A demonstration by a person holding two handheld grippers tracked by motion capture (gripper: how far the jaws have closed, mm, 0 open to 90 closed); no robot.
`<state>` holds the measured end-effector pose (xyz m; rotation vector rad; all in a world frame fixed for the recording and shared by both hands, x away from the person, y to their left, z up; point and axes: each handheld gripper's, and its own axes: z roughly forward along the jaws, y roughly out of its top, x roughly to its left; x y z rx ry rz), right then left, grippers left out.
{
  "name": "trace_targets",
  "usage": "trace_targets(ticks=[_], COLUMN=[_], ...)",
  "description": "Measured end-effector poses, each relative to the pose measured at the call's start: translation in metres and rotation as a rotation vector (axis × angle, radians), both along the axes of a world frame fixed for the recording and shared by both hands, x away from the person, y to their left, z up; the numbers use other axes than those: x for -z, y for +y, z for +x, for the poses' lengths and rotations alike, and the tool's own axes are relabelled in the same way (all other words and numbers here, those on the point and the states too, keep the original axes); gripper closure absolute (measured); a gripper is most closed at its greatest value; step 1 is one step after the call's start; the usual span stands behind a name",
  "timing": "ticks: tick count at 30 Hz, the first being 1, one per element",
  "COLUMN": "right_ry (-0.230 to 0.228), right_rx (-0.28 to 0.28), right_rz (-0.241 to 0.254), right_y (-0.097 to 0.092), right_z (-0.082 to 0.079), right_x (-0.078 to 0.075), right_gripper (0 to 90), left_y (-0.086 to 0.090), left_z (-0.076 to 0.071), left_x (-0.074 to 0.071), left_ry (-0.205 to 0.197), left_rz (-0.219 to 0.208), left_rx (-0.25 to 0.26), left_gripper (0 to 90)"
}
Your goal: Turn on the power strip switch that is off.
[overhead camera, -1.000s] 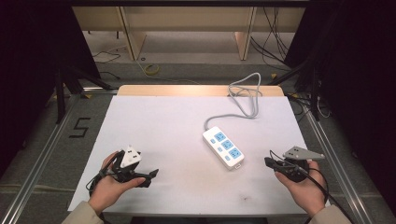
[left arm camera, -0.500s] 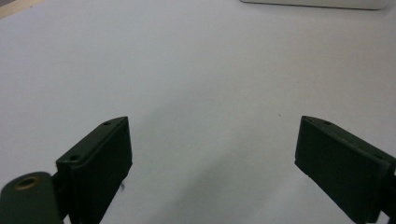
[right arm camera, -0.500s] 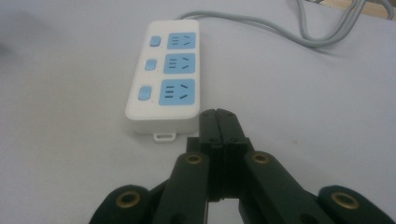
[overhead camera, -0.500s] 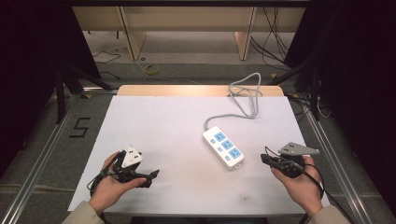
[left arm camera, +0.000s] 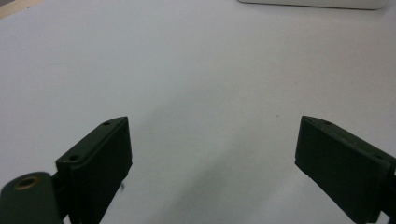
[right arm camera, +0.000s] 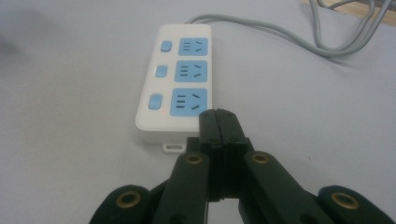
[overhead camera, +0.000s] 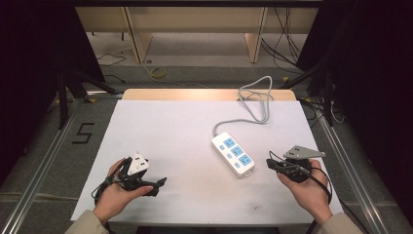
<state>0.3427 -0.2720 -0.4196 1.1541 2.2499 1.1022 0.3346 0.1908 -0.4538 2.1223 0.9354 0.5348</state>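
Note:
A white power strip [overhead camera: 233, 153] with three blue sockets and blue switches lies right of the table's middle; it fills the upper half of the right gripper view as power strip [right arm camera: 177, 77]. Its grey cable [overhead camera: 253, 105] loops toward the far edge. My right gripper [overhead camera: 269, 163] is shut with nothing between its jaws, its tips [right arm camera: 217, 115] pointing at the strip's near end, a short way off it. My left gripper [overhead camera: 158, 184] rests low at the front left, open, with only bare tabletop between its fingers [left arm camera: 100, 158].
The white tabletop [overhead camera: 170, 131] has a wooden strip along its far edge [overhead camera: 195, 94]. Shelving and loose cables [overhead camera: 156, 73] stand on the floor beyond. A "5" mark [overhead camera: 83, 132] is on the floor at the left, beside metal rails.
My right gripper has shifted slightly left toward the power strip. The left gripper has stayed where it was.

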Motion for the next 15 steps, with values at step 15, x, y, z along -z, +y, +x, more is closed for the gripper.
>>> trace_targets(ticks=[15], right_ry=[0.005], right_rx=[-0.008], right_rz=[-0.01], right_y=[0.0087], right_z=[0.0077], right_x=[-0.0002], right_gripper=[90.0], left_y=[-0.0003], left_z=[0.0006], left_x=[-0.0003], left_ry=[-0.001], left_rz=[-0.002], left_rx=[-0.001], left_gripper=[10.5])
